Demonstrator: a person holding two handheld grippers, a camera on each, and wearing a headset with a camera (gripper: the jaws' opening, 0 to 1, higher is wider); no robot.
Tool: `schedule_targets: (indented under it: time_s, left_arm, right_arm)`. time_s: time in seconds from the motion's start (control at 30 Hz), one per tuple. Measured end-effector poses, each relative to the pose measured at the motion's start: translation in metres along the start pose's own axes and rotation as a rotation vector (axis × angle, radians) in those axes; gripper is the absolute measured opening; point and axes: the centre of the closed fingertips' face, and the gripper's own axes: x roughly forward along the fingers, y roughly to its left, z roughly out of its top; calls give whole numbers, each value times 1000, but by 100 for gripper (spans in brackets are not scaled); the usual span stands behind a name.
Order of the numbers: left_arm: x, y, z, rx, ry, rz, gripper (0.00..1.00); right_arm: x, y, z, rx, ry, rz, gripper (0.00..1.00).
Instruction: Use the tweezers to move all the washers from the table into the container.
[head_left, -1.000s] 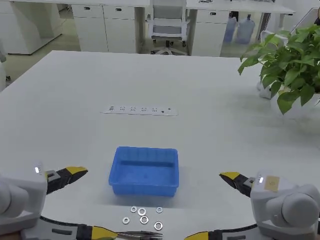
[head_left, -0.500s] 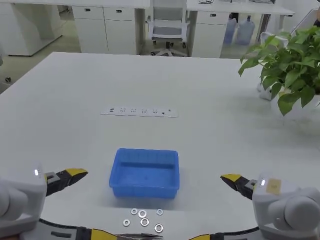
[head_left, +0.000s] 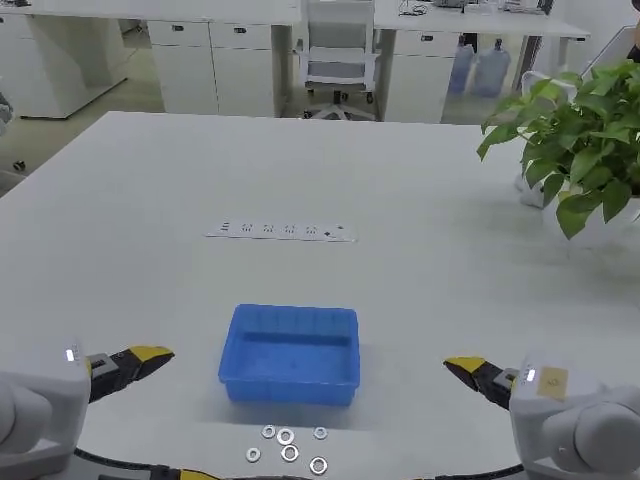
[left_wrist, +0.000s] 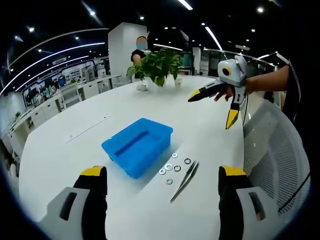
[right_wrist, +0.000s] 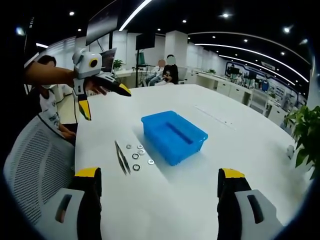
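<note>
White table, blue container, washers, tweezers alongside.

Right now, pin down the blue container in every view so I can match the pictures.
Head view: the blue container sits low in the centre.
Left gripper view: it lies left of centre, above the left jaw.
Right gripper view: it lies near the centre, long side slanting.
Shared landmark: the washers, clustered on the table beside one long side of the container.
</note>
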Motion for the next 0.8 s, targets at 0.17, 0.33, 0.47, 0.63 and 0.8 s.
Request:
schedule_targets:
  time_s: [0.17, 0.33, 0.47, 0.63, 0.8]
  left_arm:
    - [-1, 0, -1, 9, 9, -1, 97]
    - [0, -3, -8, 55, 59, -24, 92]
    - [2, -6, -14, 69, 90, -46, 86]
    - [6, -9, -21, 87, 122, -72, 78]
    - [11, -14, -36, 118, 180, -117, 72]
  right_arm:
    - [-1, 0, 0, -7, 4, 3, 97]
    - [-2, 2, -1, -47, 29, 32, 93]
    - [-3, 0, -1, -77, 38, 42, 90]
    - [-2, -2, 1, -118, 50, 61, 85]
    - [3, 1, 0, -155, 68, 106, 81]
